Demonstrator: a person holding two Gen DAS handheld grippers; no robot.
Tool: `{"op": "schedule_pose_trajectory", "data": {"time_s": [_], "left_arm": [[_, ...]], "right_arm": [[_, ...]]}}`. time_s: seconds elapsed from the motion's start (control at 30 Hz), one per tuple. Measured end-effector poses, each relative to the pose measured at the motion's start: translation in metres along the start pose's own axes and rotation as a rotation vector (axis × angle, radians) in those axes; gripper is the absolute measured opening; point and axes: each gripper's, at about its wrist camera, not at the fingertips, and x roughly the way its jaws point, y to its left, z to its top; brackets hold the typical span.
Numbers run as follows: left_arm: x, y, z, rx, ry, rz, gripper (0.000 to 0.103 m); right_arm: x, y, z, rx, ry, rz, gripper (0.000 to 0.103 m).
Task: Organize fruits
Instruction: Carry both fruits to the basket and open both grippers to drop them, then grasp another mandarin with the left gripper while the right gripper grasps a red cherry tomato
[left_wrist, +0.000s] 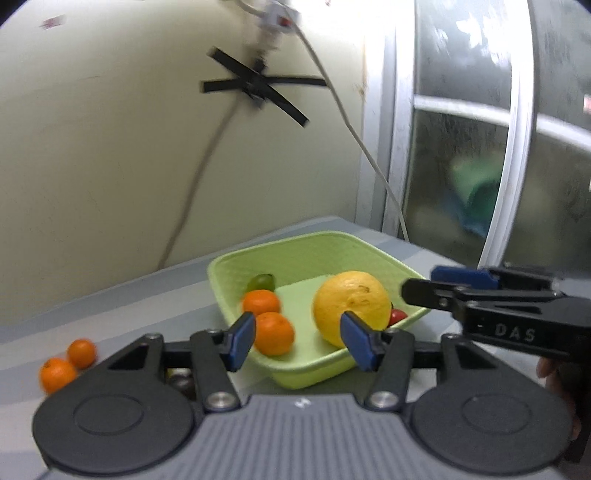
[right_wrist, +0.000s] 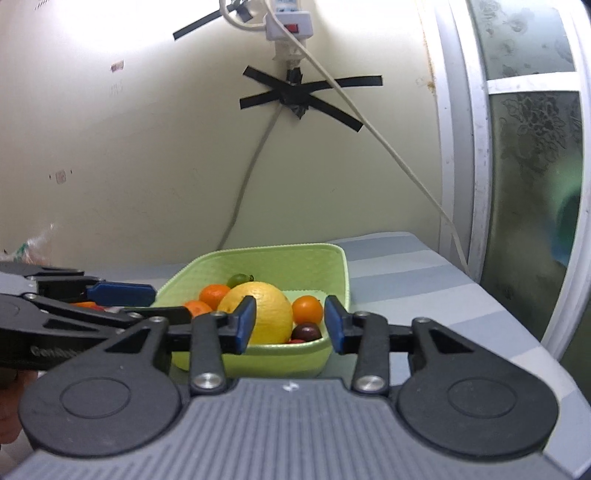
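Note:
A light green basket (left_wrist: 295, 240) (right_wrist: 266, 251) stands on the striped table. It holds a large yellow citrus (left_wrist: 351, 302) (right_wrist: 262, 310), several small oranges (left_wrist: 275, 332) (right_wrist: 307, 309), a green lime (left_wrist: 261, 282) (right_wrist: 240, 278), a red cherry tomato (left_wrist: 398, 315) and a dark plum (right_wrist: 306, 331). Two more oranges (left_wrist: 81, 352) lie on the table left of the basket. My left gripper (left_wrist: 299, 341) (right_wrist: 166, 301) hovers open at the basket's near left side, with nothing held. My right gripper (right_wrist: 290, 325) (left_wrist: 417, 282) is open at the basket's near right side and holds nothing.
Behind the table rises a cream wall with cables (right_wrist: 251, 166) taped on by black strips, and a power strip (right_wrist: 288, 22) above. A white window frame (right_wrist: 476, 147) borders the table on the right. A crumpled bag (right_wrist: 37, 243) shows at far left.

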Motion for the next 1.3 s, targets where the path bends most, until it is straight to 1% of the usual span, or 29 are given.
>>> {"op": "schedule_pose_trajectory", "data": {"time_s": [0.07,0.17,0.3,0.33,0.37,0.43,0.47,0.53,0.6,0.63,0.7,0.77,0.83,0.9,0.93,0.97,1.0,1.03,1.13,1.23,1.3], "left_arm": [[-0.022,0.021,-0.008,-0.035,-0.024,0.007,0.052],[-0.054,0.062,-0.027,-0.087,-0.04,0.071,0.052],[-0.079,0.122,-0.051,-0.167,-0.01,0.193,0.049],[-0.082,0.135,-0.055,-0.195,0.004,0.218,0.049],[-0.084,0.147,-0.059,-0.222,0.014,0.227,0.049],[-0.086,0.166,-0.06,-0.256,0.018,0.224,0.049],[-0.085,0.171,-0.059,-0.257,0.015,0.228,0.051],[-0.079,0.178,-0.055,-0.239,0.008,0.23,0.051],[-0.068,0.181,-0.05,-0.212,0.005,0.216,0.052],[-0.06,0.183,-0.047,-0.199,0.009,0.203,0.054],[-0.041,0.185,-0.042,-0.184,0.026,0.177,0.061],[-0.024,0.189,-0.041,-0.177,0.042,0.172,0.071],[-0.009,0.191,-0.042,-0.175,0.054,0.159,0.072],[0.003,0.192,-0.043,-0.181,0.07,0.152,0.067],[0.007,0.194,-0.044,-0.185,0.079,0.146,0.056],[0.01,0.196,-0.045,-0.194,0.091,0.135,0.047],[0.012,0.197,-0.045,-0.21,0.096,0.111,0.044],[0.011,0.199,-0.046,-0.224,0.092,0.102,0.042],[0.003,0.201,-0.05,-0.232,0.085,0.114,0.042],[-0.014,0.206,-0.054,-0.27,0.074,0.108,0.042],[-0.027,0.207,-0.057,-0.278,0.063,0.105,0.042]], "right_arm": [[-0.008,0.006,-0.001,0.007,-0.001,0.018,0.044],[-0.019,0.023,-0.004,0.006,0.017,0.075,0.045],[-0.019,0.057,-0.014,0.001,0.089,0.19,0.044],[-0.015,0.069,-0.017,-0.012,0.115,0.219,0.044],[-0.011,0.081,-0.021,-0.027,0.139,0.244,0.043],[-0.001,0.102,-0.025,-0.061,0.162,0.268,0.043],[0.005,0.111,-0.026,-0.073,0.17,0.272,0.043],[0.015,0.124,-0.028,-0.075,0.187,0.276,0.043],[0.025,0.134,-0.027,-0.071,0.197,0.279,0.043],[0.028,0.138,-0.028,-0.076,0.199,0.278,0.043],[0.032,0.146,-0.028,-0.102,0.197,0.273,0.043],[0.034,0.154,-0.028,-0.146,0.186,0.257,0.043],[0.04,0.16,-0.028,-0.193,0.177,0.247,0.043],[0.047,0.17,-0.027,-0.263,0.159,0.241,0.043],[0.051,0.175,-0.027,-0.309,0.146,0.237,0.043],[0.055,0.179,-0.026,-0.351,0.135,0.234,0.043],[0.06,0.183,-0.026,-0.392,0.129,0.233,0.043],[0.066,0.187,-0.025,-0.428,0.127,0.234,0.043],[0.079,0.198,-0.026,-0.532,0.127,0.244,0.043],[0.091,0.205,-0.031,-0.623,0.145,0.239,0.043],[0.096,0.208,-0.036,-0.671,0.165,0.235,0.034]]}}
